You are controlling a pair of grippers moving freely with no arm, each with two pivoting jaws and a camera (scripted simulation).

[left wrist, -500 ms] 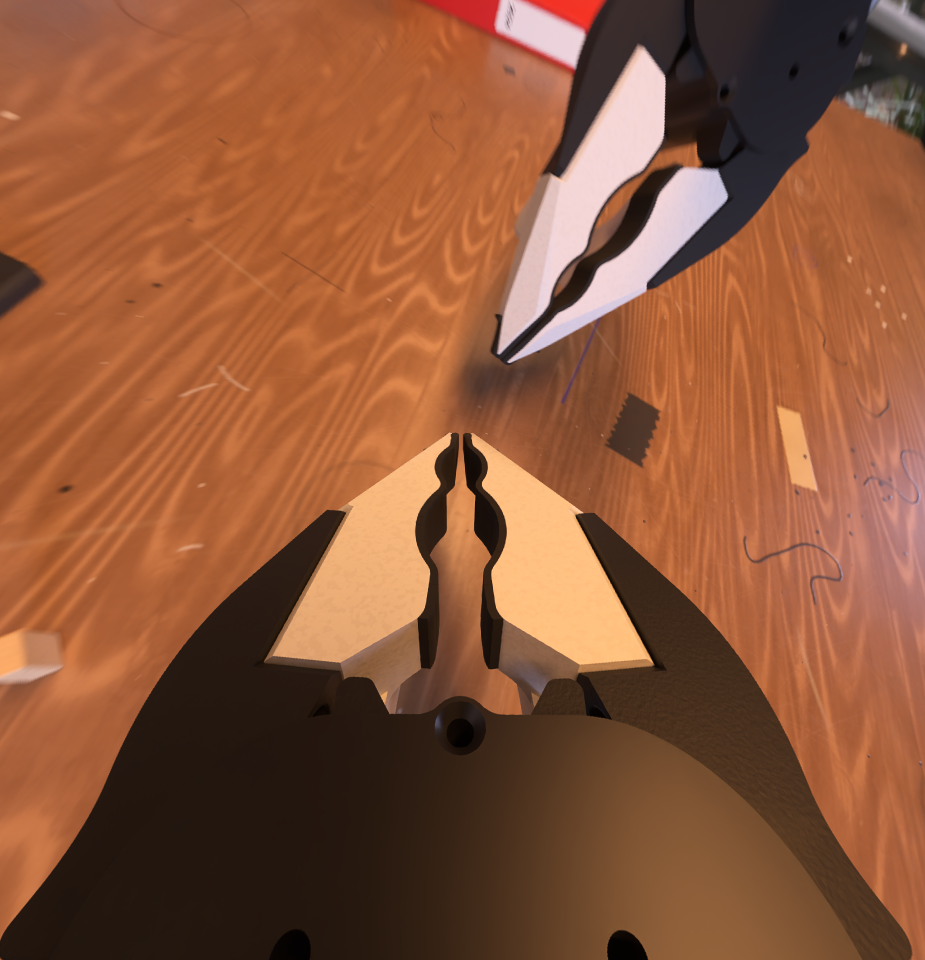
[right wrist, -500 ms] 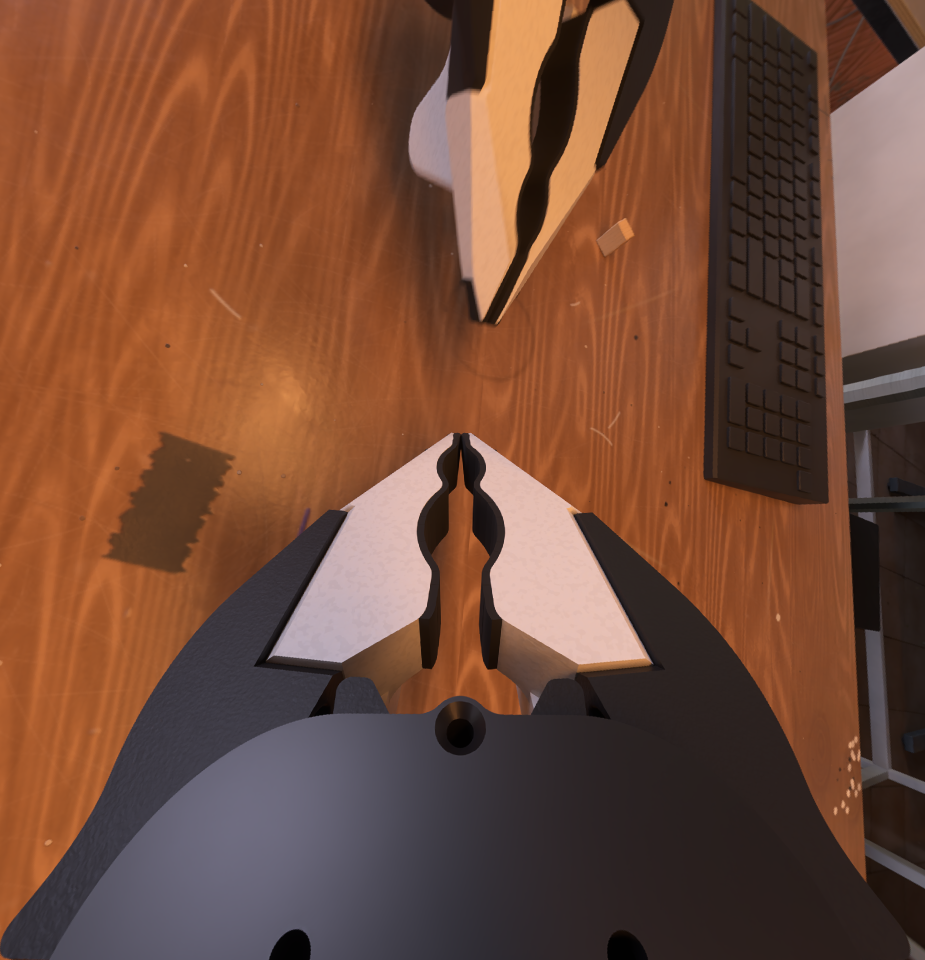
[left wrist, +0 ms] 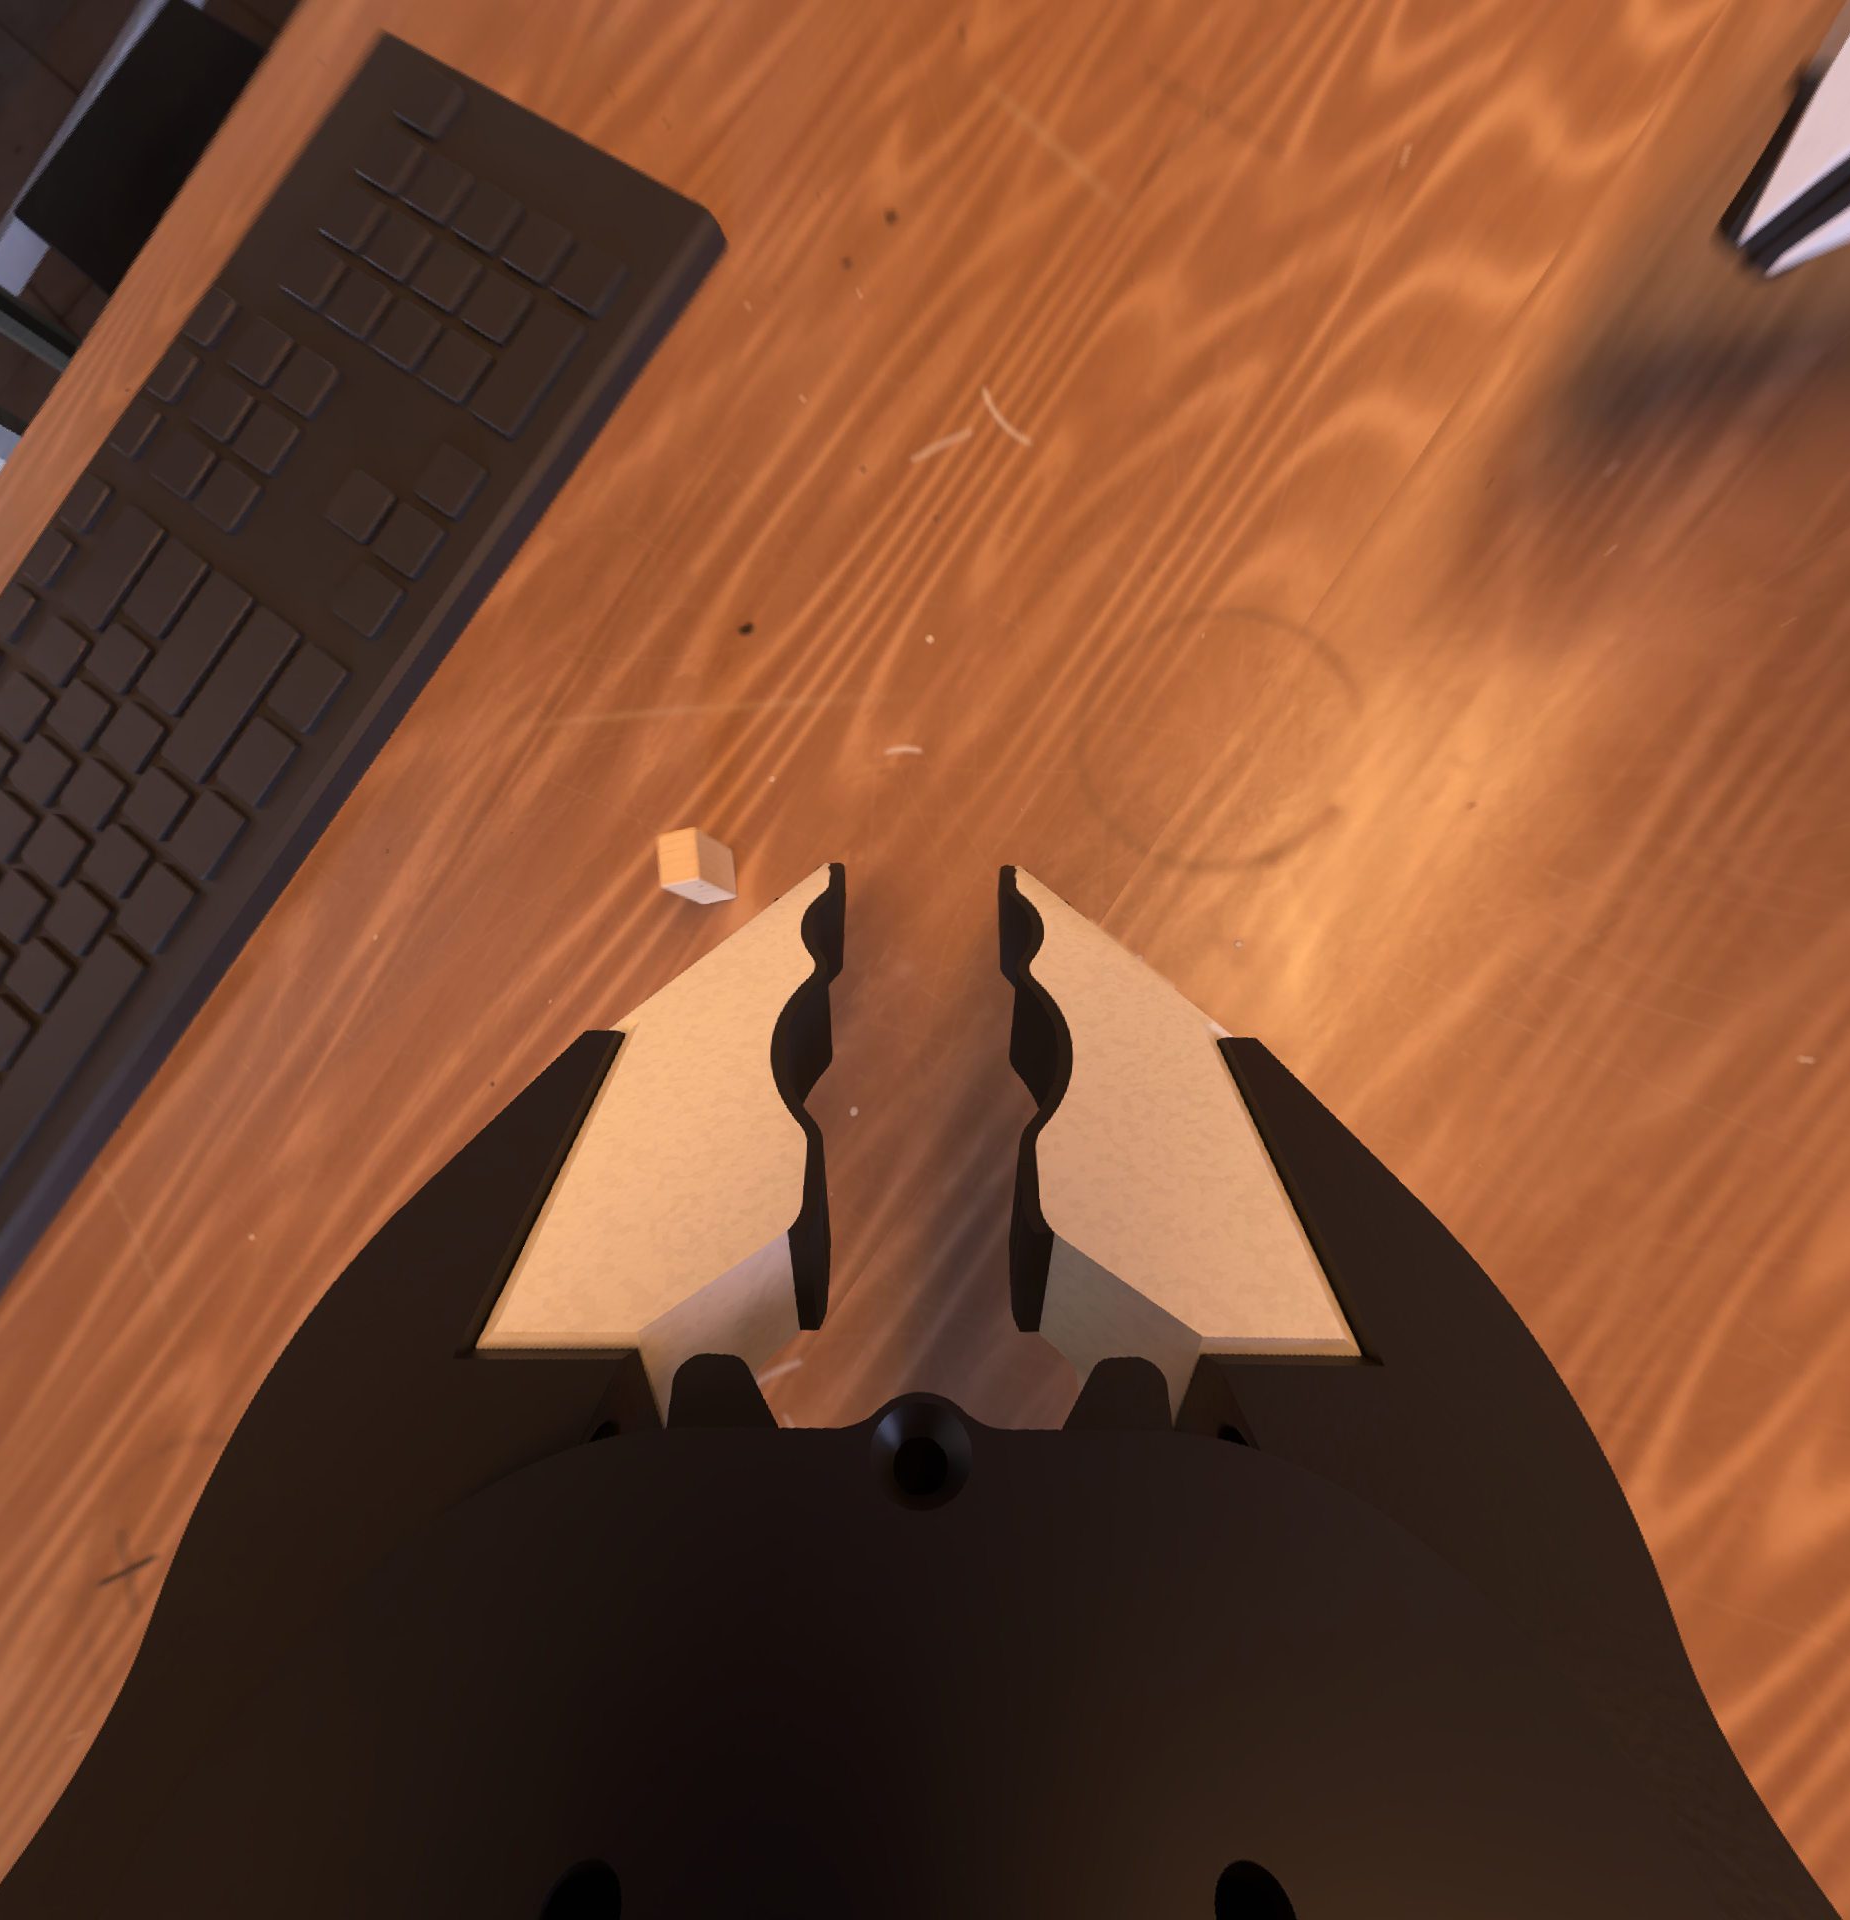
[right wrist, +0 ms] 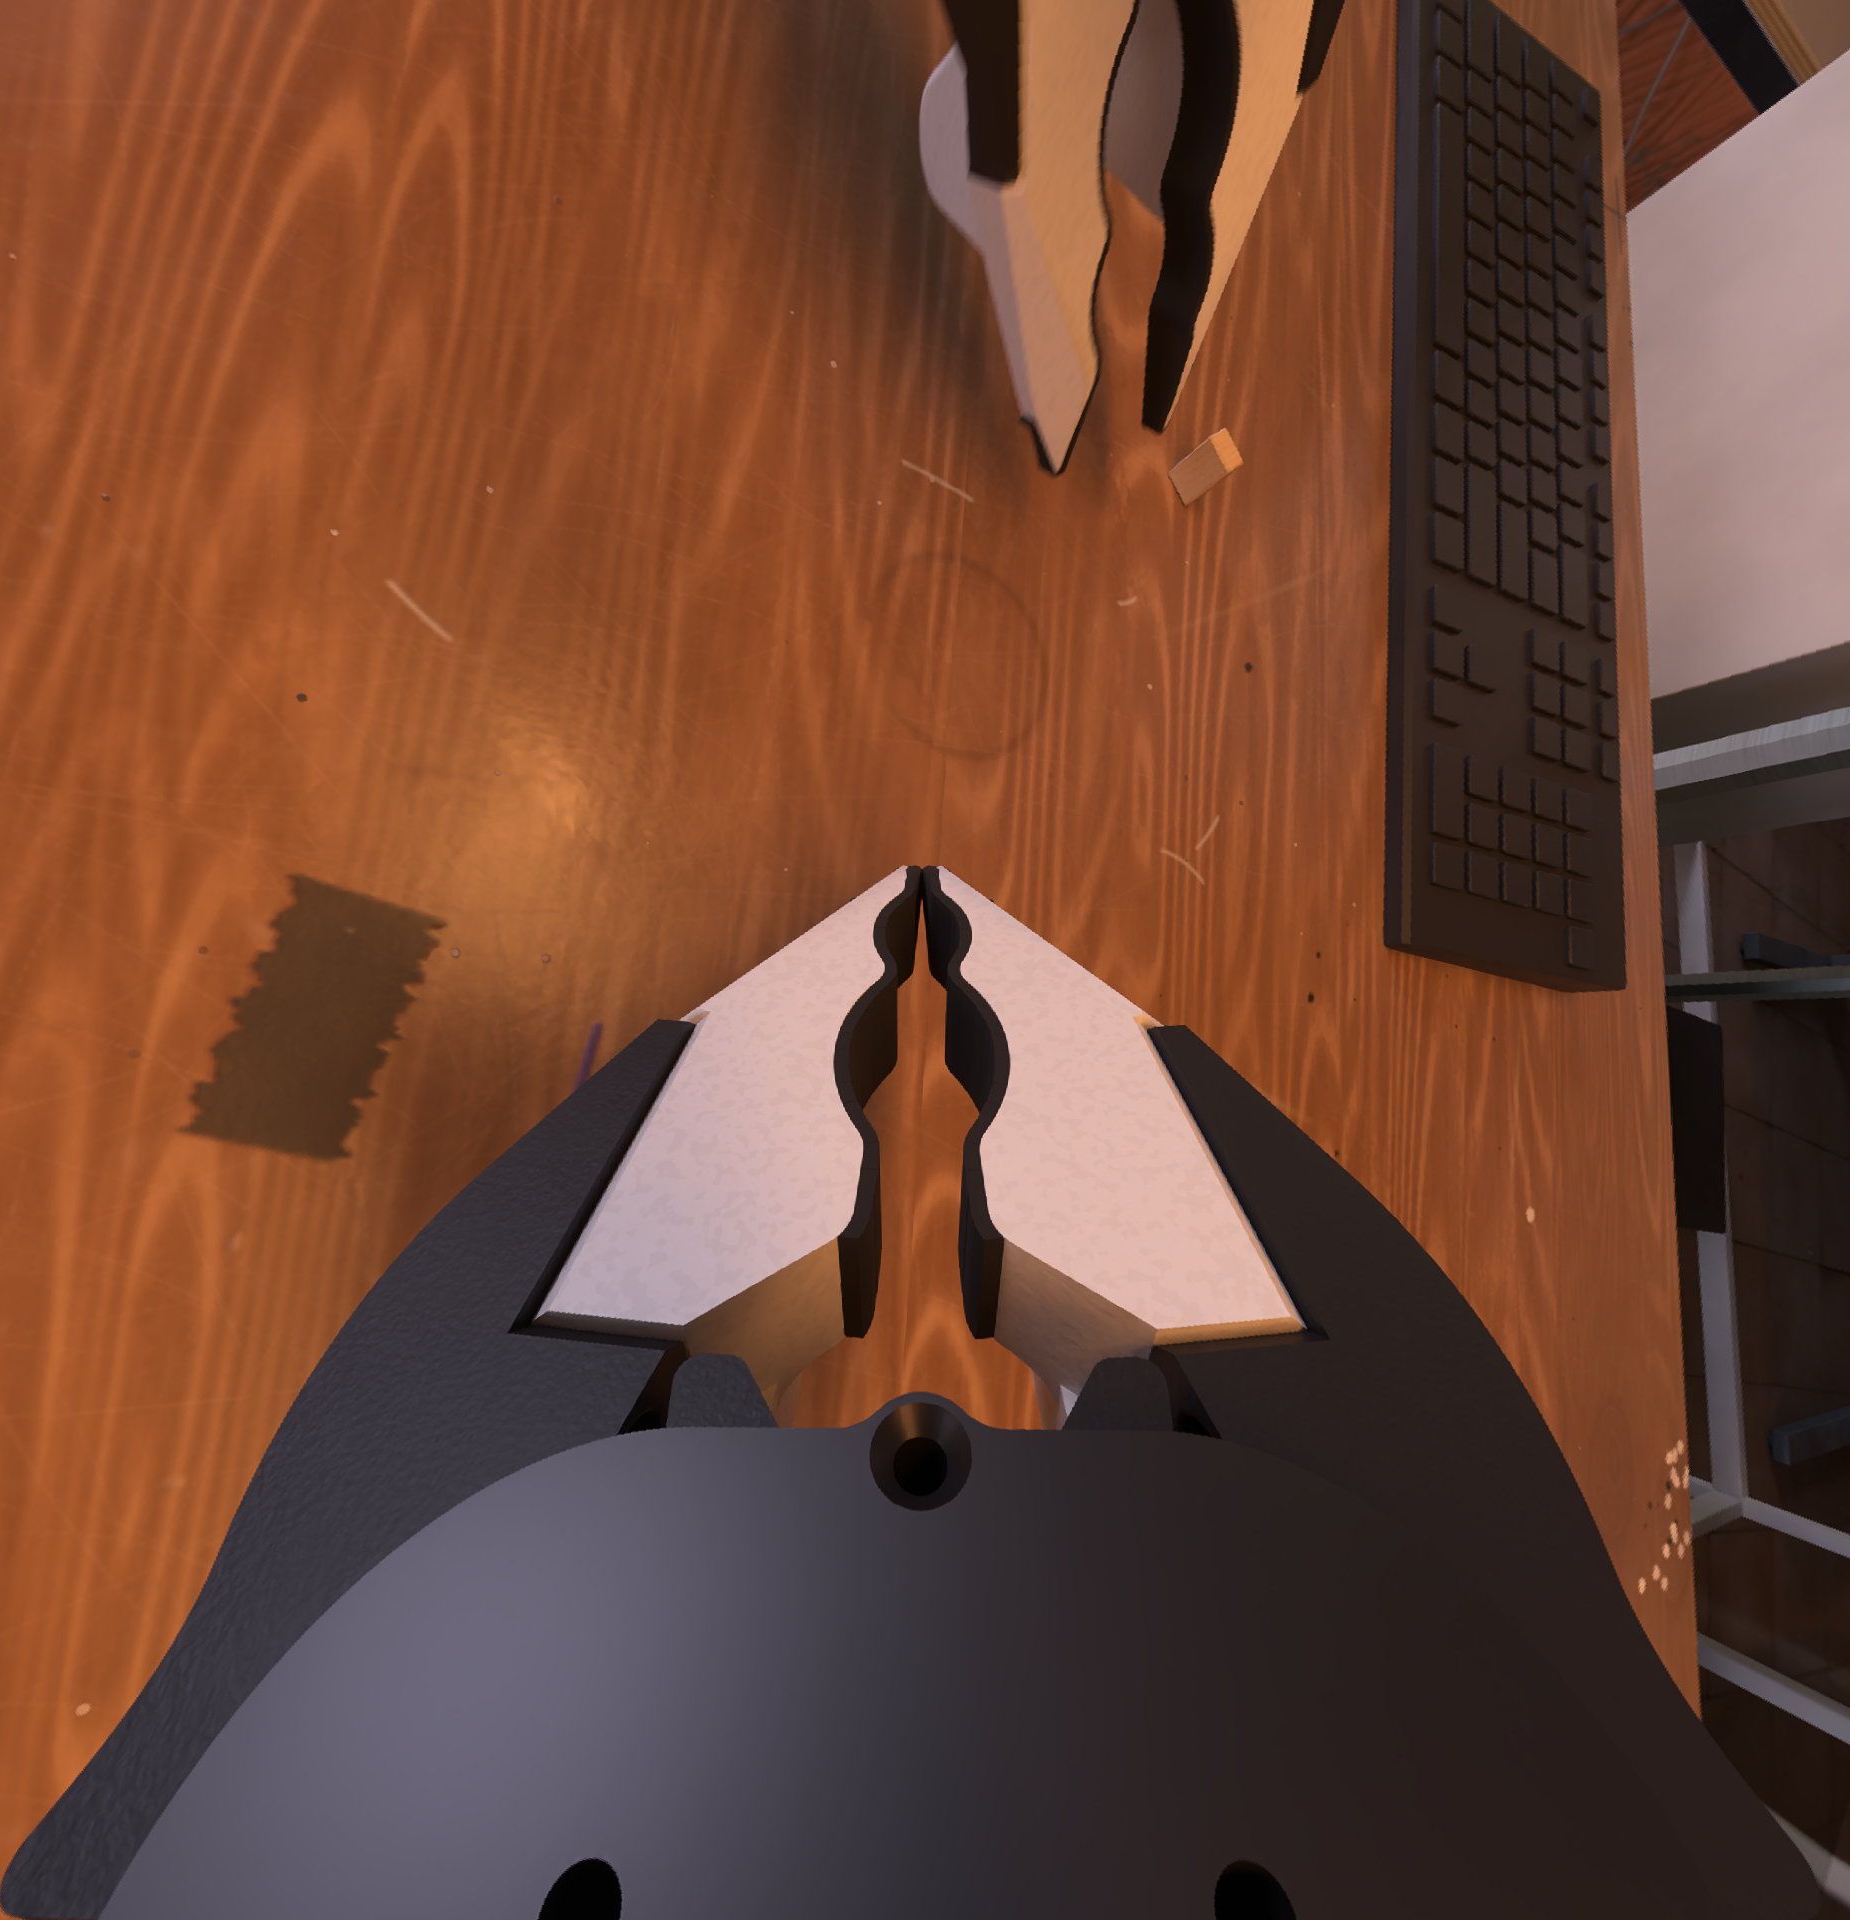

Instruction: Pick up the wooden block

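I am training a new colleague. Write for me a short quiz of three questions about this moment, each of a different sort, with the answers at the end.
1. True or false: the left gripper is open.
2. Multiple choice: the wooden block lies
A) between the left gripper's fingers
B) on the table, beside the left fingertip and outside the gap
C) on top of the keyboard
3. Fill the gap: the right gripper is ____ and holds nothing.

Key
1. True: bare table shows between its fingers.
2. B: the block sits between the keyboard and the fingertip, apart from both.
3. shut: its tips meet, far from the block.
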